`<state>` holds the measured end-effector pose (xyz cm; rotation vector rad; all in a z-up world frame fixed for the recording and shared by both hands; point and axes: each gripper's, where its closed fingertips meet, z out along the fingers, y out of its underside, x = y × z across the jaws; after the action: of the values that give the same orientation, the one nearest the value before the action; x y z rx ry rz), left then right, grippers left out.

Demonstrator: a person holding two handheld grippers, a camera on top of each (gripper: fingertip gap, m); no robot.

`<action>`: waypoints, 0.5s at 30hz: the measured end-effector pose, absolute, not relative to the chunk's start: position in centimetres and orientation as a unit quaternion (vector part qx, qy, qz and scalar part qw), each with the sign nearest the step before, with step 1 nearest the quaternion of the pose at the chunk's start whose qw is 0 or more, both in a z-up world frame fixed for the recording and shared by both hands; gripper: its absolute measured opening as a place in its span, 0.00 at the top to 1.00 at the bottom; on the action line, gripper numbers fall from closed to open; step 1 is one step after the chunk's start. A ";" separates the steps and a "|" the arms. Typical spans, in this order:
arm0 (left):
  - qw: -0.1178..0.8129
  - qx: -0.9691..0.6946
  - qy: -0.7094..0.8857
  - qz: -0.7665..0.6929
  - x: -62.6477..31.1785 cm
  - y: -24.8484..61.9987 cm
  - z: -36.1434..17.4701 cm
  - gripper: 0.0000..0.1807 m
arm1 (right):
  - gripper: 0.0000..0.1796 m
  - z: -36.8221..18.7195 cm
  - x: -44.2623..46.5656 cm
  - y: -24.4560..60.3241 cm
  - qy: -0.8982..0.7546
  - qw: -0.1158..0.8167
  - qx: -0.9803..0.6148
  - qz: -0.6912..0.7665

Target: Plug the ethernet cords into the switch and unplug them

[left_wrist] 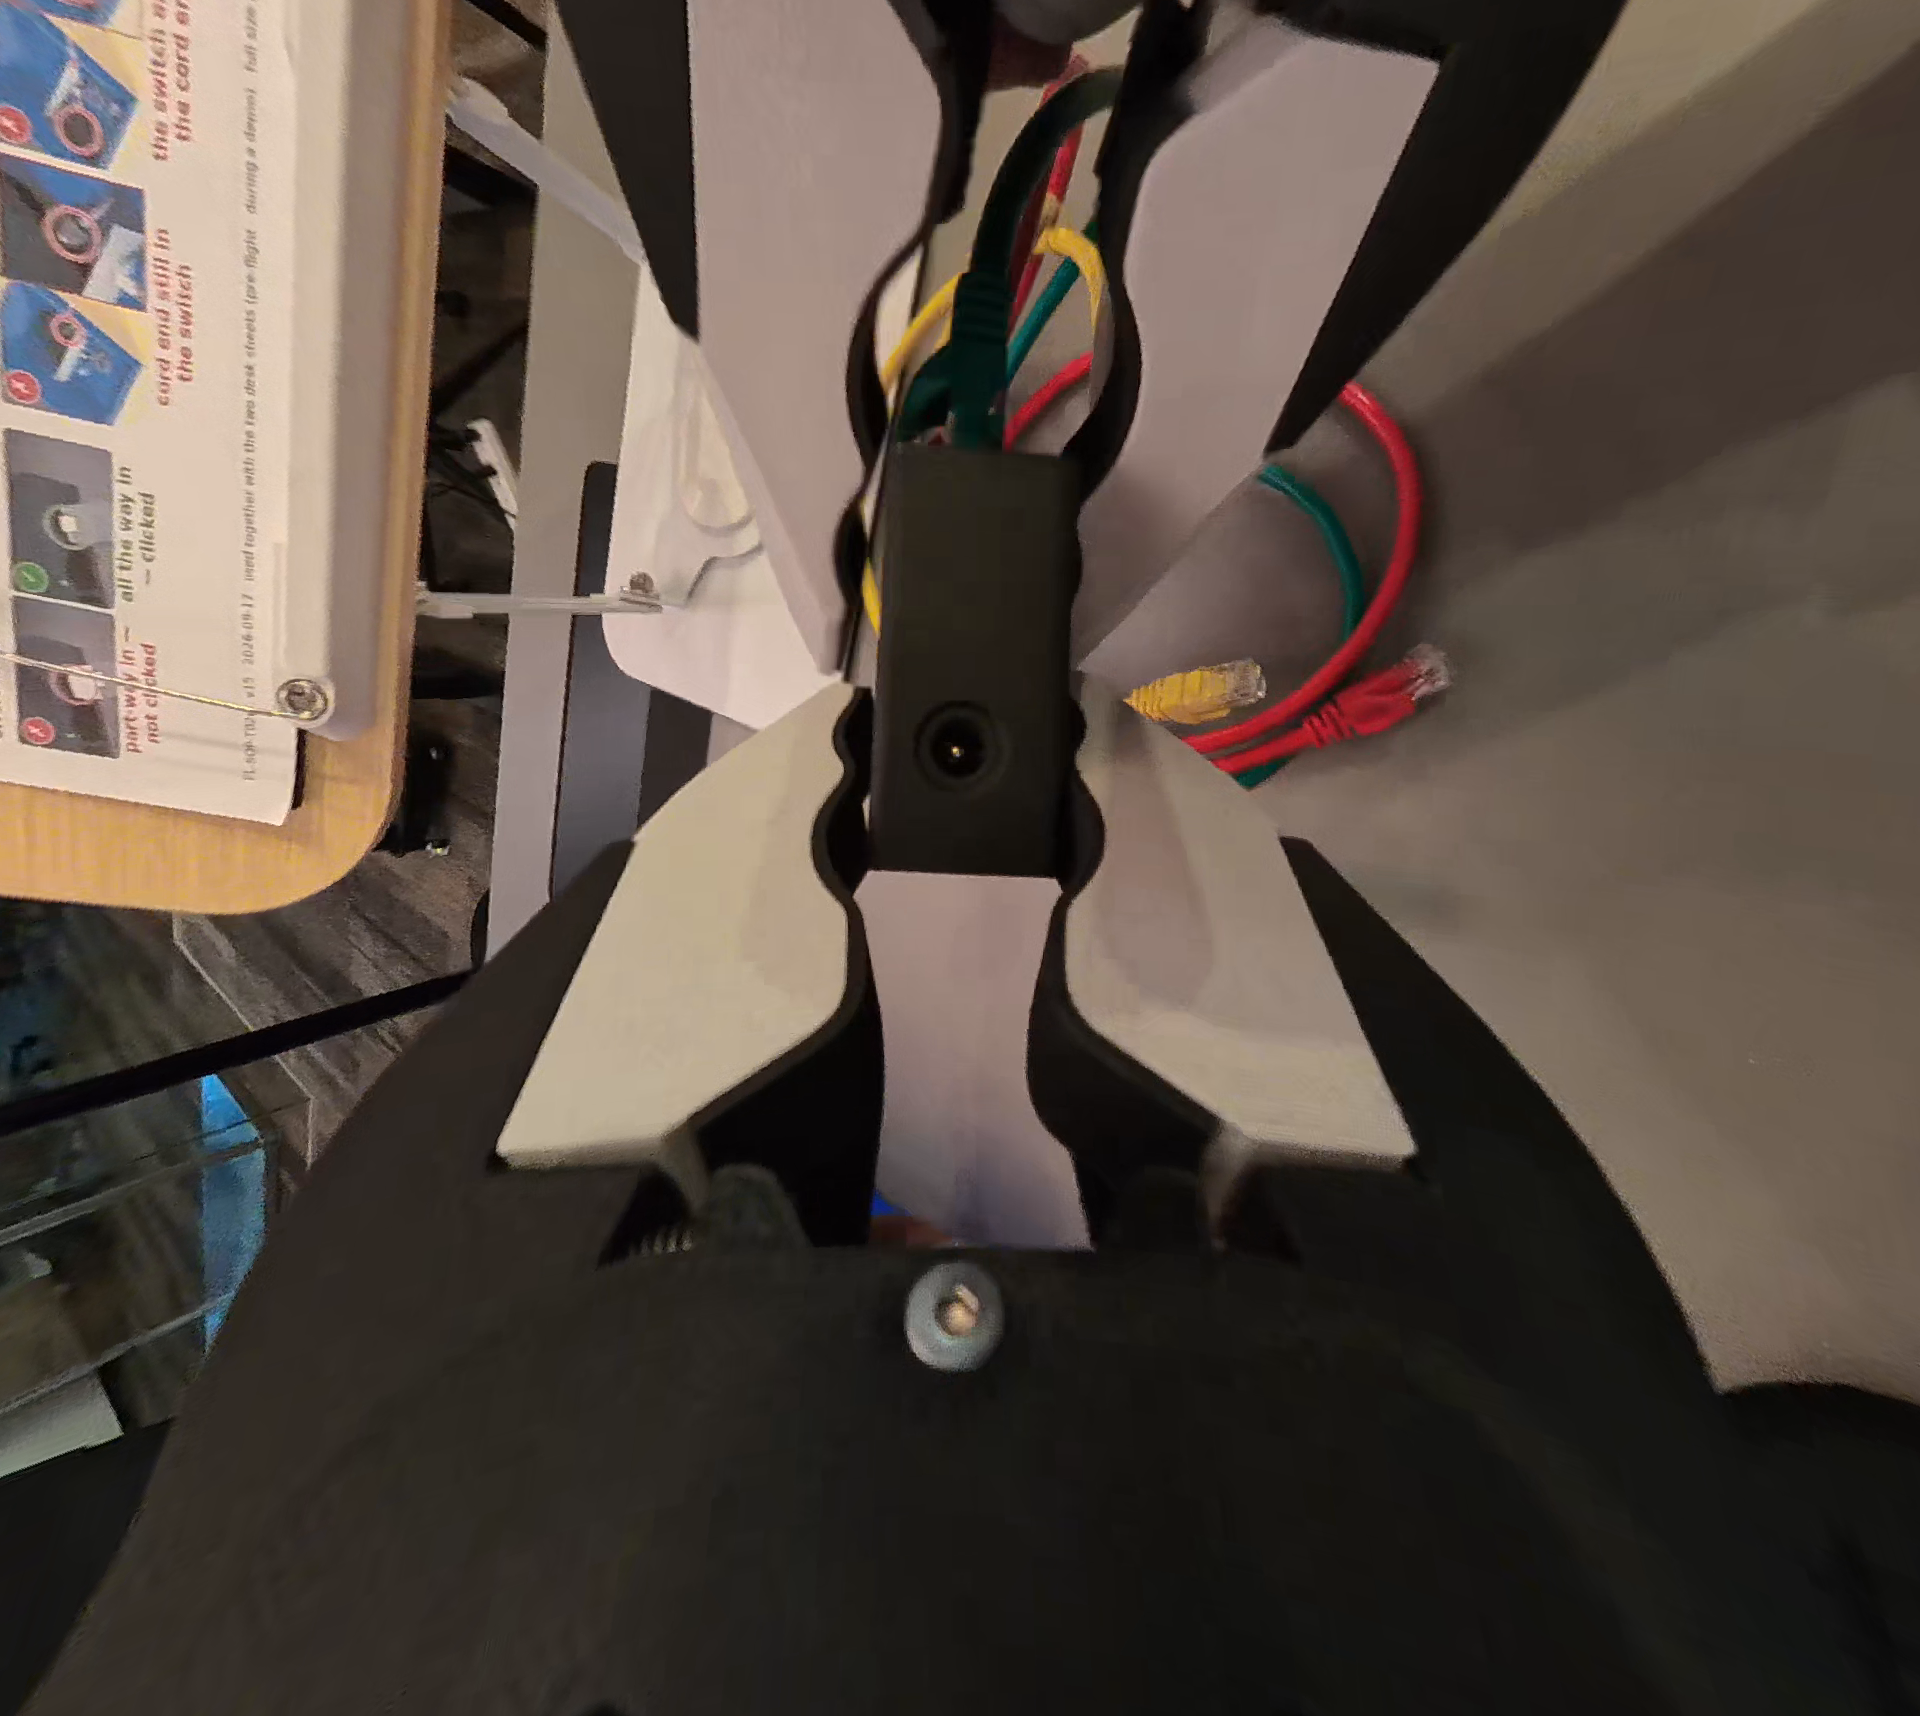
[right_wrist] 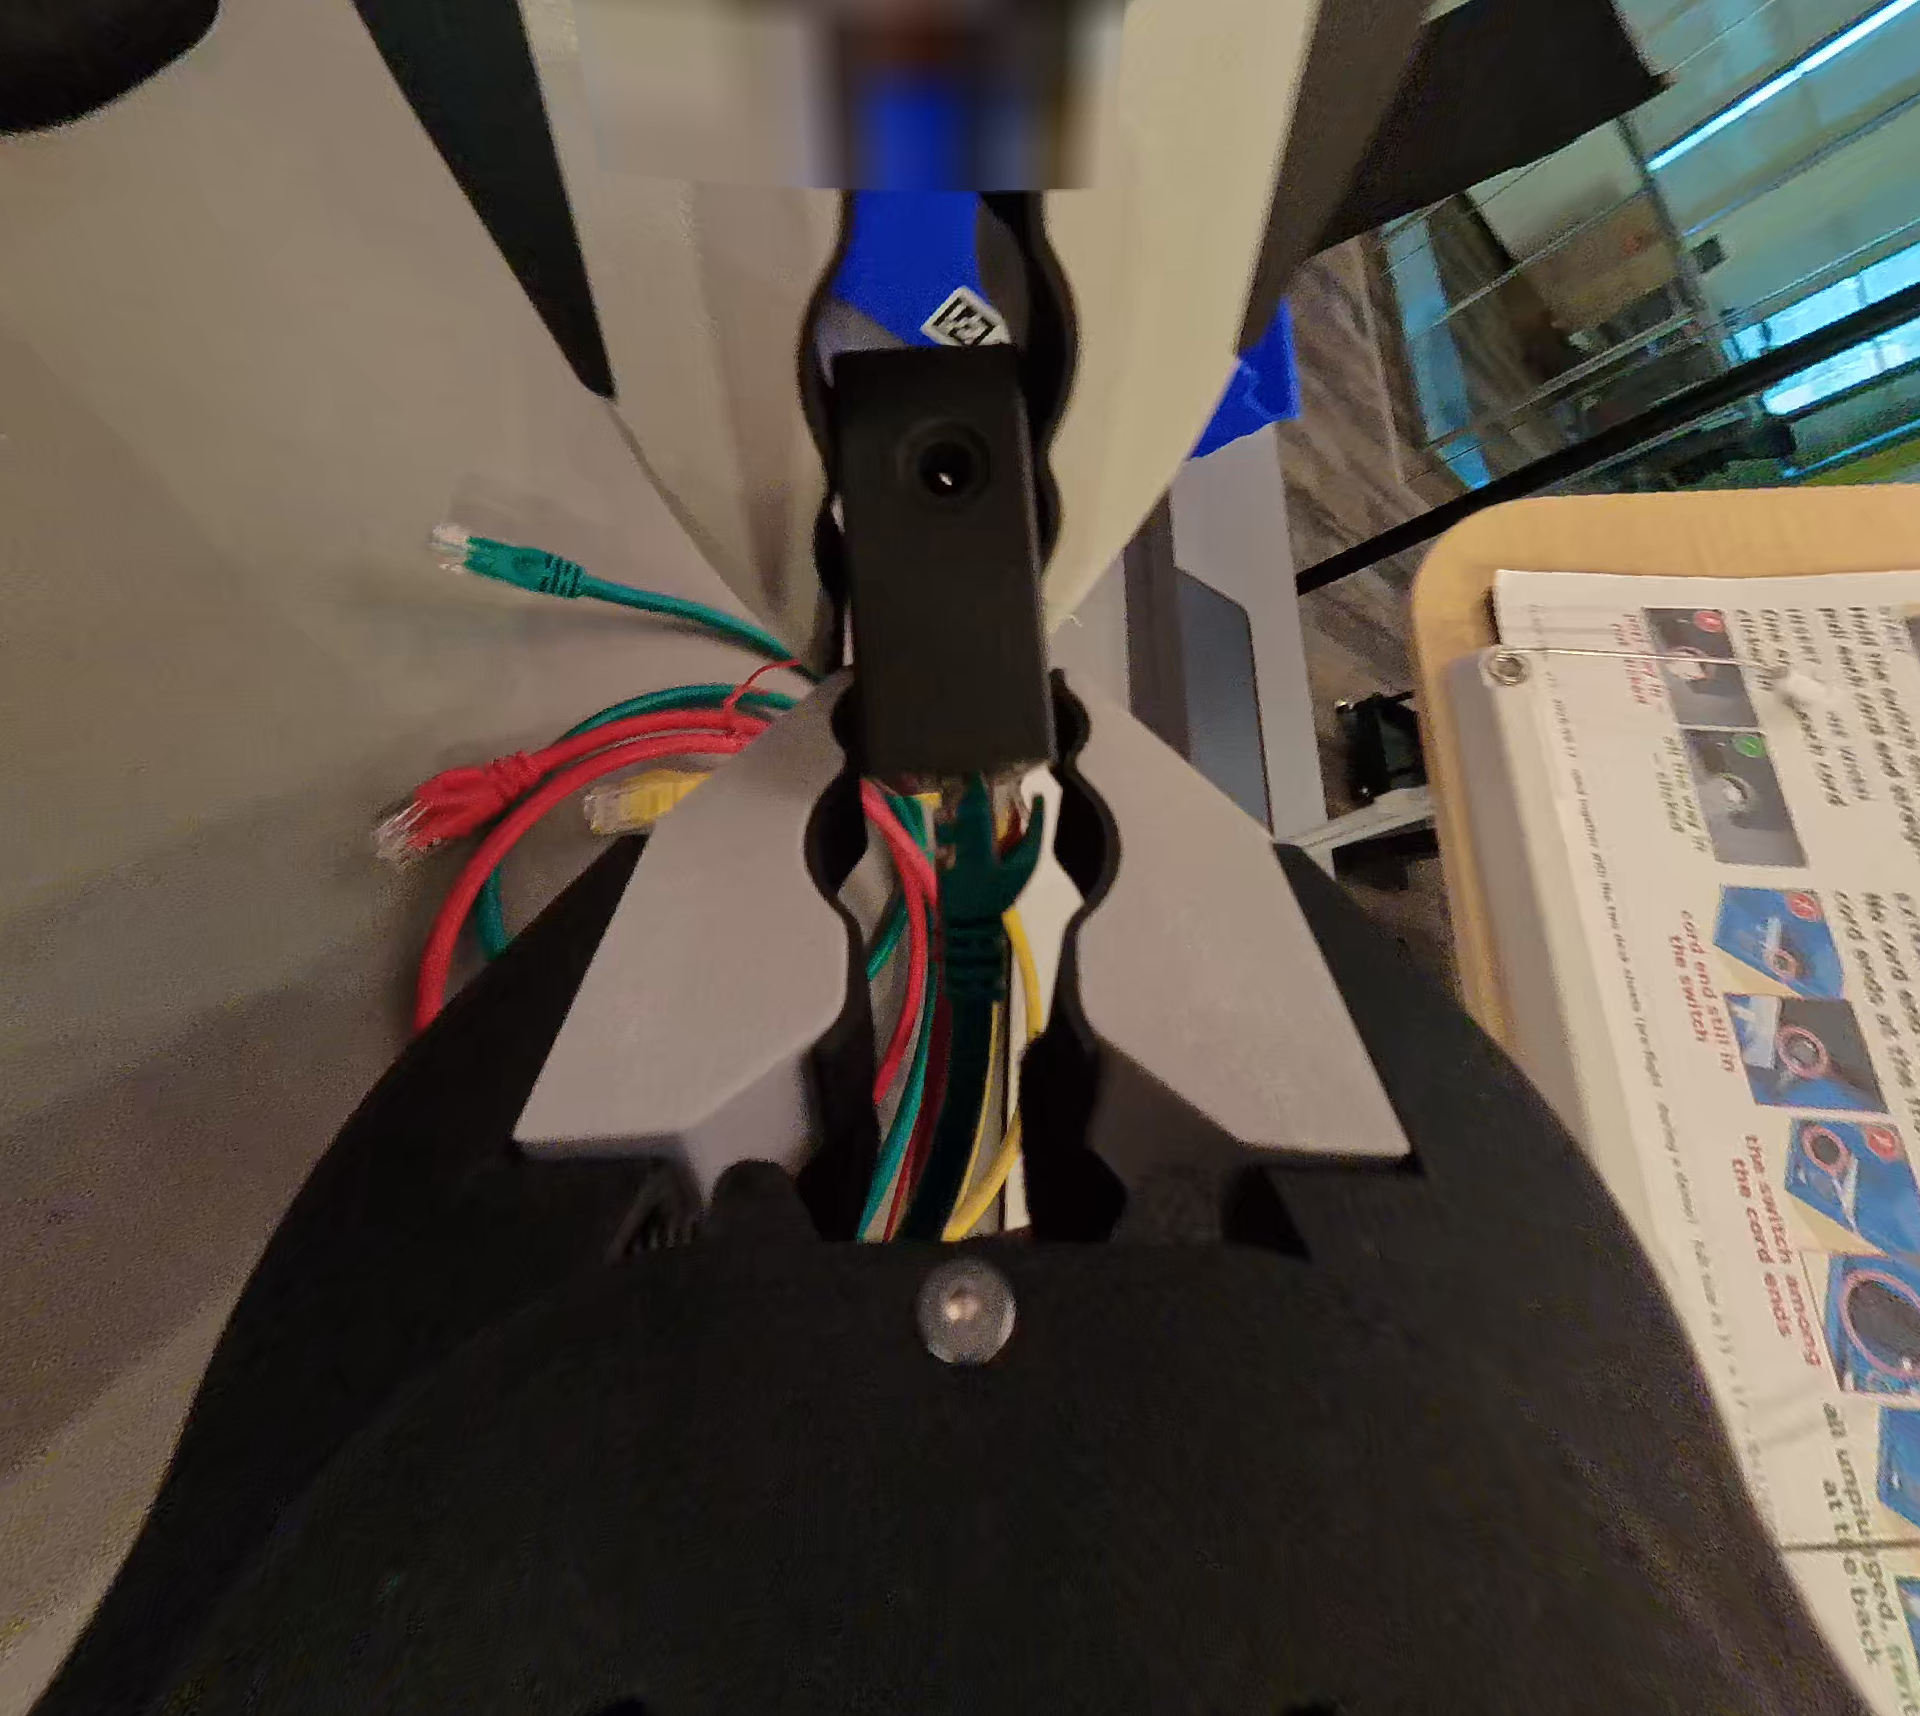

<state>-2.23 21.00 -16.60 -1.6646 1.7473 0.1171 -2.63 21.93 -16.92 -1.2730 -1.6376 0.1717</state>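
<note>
The black switch (left_wrist: 971,586) is clamped between my left gripper's (left_wrist: 961,710) fingers, power-socket end toward that camera. A dark green ethernet plug (left_wrist: 982,357) sits at the switch's far port face. In the right wrist view the switch (right_wrist: 940,586) is ahead and the same green plug (right_wrist: 977,897) lies between my right gripper's (right_wrist: 951,700) fingers, with gaps on both sides. The right fingertips stand beside the switch's port end. Red, green and yellow cords run back through the right gripper. Loose plugs lie on the table: yellow (left_wrist: 1205,690), red (left_wrist: 1392,690), light green (right_wrist: 499,565).
A grey table (left_wrist: 1662,731) lies under both grippers. A wooden board with a printed instruction sheet (left_wrist: 208,316) sits beyond the table edge, also in the right wrist view (right_wrist: 1714,939). Glass shelving (right_wrist: 1662,212) stands farther off.
</note>
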 end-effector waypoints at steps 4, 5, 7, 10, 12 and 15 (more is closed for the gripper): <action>0.394 -0.632 0.667 -0.010 -1.8 20.6 -14.9 0.83 | 0.68 -16.1 -1.6 21.7 -0.667 0.510 -0.528 0.128; 0.402 -0.630 0.664 -0.017 -1.8 20.6 -14.5 0.83 | 0.67 -16.2 -1.3 21.8 -0.668 0.508 -0.528 0.129; 0.421 -0.612 0.669 -0.045 -1.3 20.0 -13.7 0.83 | 0.71 -16.0 -1.3 21.4 -0.670 0.514 -0.516 0.143; 0.438 -0.591 0.674 -0.073 -0.6 19.2 -13.1 0.83 | 0.80 -15.8 -2.1 20.5 -0.670 0.514 -0.504 0.183; 0.442 -0.584 0.675 -0.084 -0.2 18.7 -13.0 0.83 | 0.86 -15.8 -2.6 20.1 -0.666 0.511 -0.502 0.210; 0.453 -0.578 0.672 -0.101 0.0 18.4 -12.9 0.83 | 0.86 -15.9 -2.7 19.8 -0.662 0.509 -0.498 0.232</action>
<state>0.01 18.37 -12.91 -1.4260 1.6584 -0.2482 -2.68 19.77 -15.95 -1.2000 -1.5956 0.5600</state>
